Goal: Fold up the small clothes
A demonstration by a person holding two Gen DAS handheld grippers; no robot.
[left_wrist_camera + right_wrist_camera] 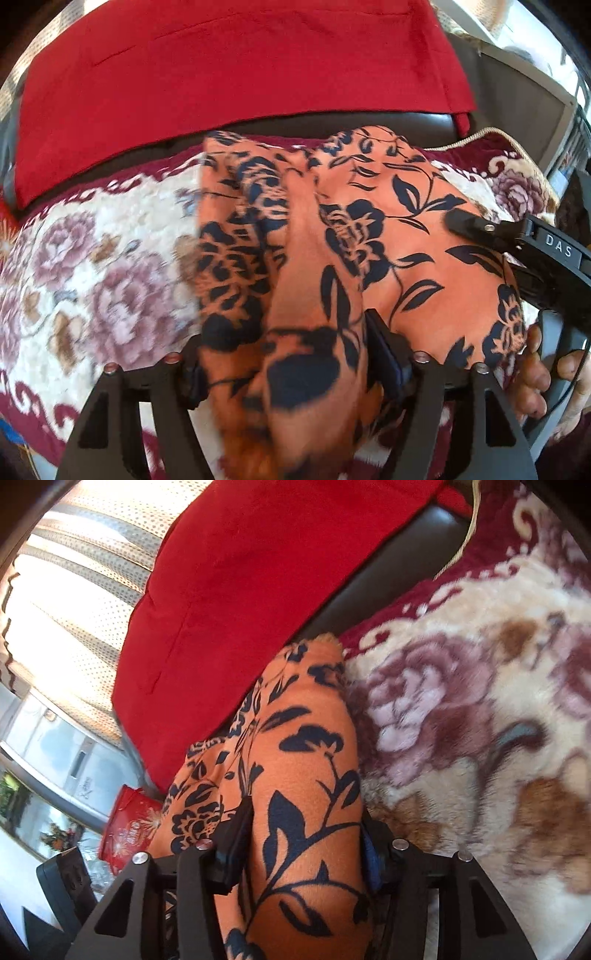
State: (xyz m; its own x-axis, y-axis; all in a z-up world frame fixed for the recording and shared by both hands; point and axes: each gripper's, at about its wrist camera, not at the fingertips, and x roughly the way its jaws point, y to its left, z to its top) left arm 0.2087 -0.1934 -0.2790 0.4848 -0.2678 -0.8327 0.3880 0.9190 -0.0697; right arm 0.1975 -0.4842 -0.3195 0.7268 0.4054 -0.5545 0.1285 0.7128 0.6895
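An orange garment with a dark blue flower print [369,236] lies bunched on a floral plush blanket [92,266]. My left gripper [291,354] is shut on a fold of the garment at its near edge; the cloth drapes over the fingers. My right gripper [461,221] reaches in from the right in the left wrist view and rests on the cloth. In the right wrist view my right gripper [303,834] is shut on a raised ridge of the garment [303,746], which stretches away toward the cushion.
A red cushion [229,74] lies behind the garment on a dark leather seat [406,122]. The blanket [480,686] spreads to the right in the right wrist view. A red packet [129,830] and a curtained window [74,572] show at the left.
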